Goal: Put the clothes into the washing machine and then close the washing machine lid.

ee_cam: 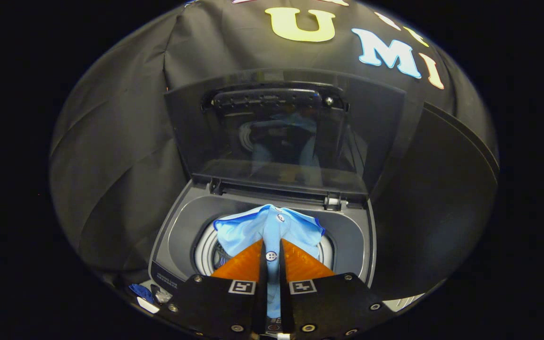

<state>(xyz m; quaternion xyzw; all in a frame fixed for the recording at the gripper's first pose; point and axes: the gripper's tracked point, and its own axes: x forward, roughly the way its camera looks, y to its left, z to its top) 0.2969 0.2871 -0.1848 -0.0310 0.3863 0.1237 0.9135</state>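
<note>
gripper [272, 250] — we pinch the shirt [267, 226] by its placket, jaws nearly closed | shirt hangs over the drum [206, 252] (not yet released) | lid [286, 137] up — dropping and closing remain

soft cloth shirt [262, 226]; glossy lid [281, 137], ribbed metal drum [204, 253]

Fingers [272, 257] pinching shirt [272, 226] over drum [208, 255]

Dim, sharp centre, fisheye-bent edges, lid [281, 137] glare.
</note>
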